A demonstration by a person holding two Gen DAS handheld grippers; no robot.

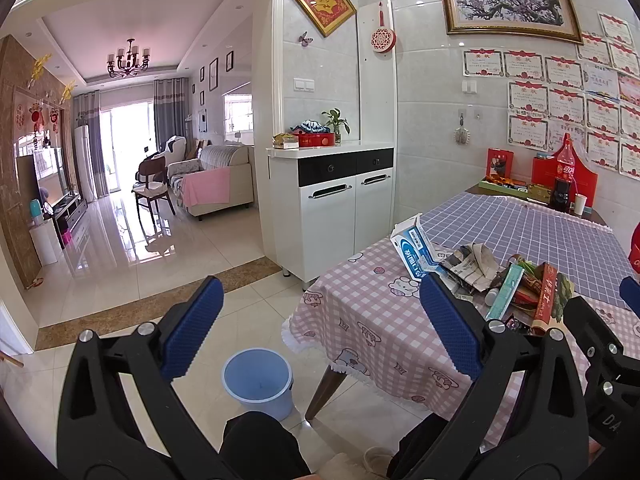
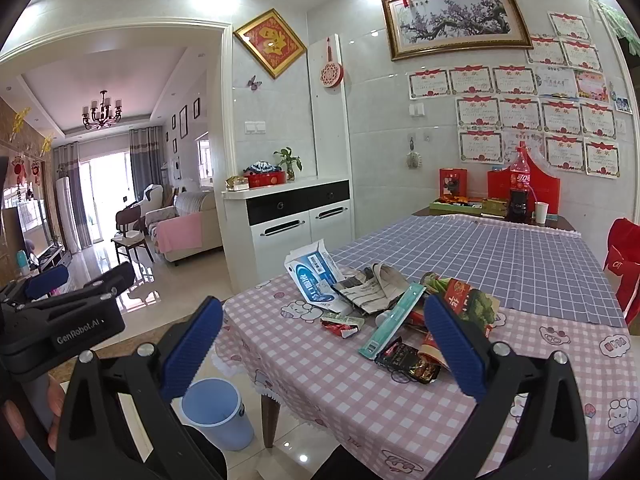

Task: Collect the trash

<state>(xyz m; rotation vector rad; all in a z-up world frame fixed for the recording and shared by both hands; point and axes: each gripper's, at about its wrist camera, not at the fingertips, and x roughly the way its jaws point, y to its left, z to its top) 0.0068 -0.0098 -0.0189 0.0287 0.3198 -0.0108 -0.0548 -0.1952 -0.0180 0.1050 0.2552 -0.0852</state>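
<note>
— Scanning left to right: blue bucket (image 2: 216, 412) on the floor by the table corner, then trash heaped on the pink checked tablecloth (image 2: 320, 380).

— Grippers?

— Left gripper (image 1: 320, 324) spread wide, holding nothing, above the bucket and table edge. Right gripper (image 2: 324, 344) equally wide and unloaded, aimed at the pile.

— Handling?

— Probably all light. Blue-and-white carton (image 2: 316, 280): torn open, crushable, best pinched at a flap. Crumpled newspaper (image 2: 376, 284): soft, pinch a raised fold. Teal flat box (image 2: 394, 322): stiff, grip across the narrow width. Foil wrappers (image 2: 408, 360): likely slippery, pinch firmly.

— Writing?

— "GenRobot.AI" on the left gripper's body. Chinese characters on carton and red packet (image 2: 468, 304), too small to read.
</note>
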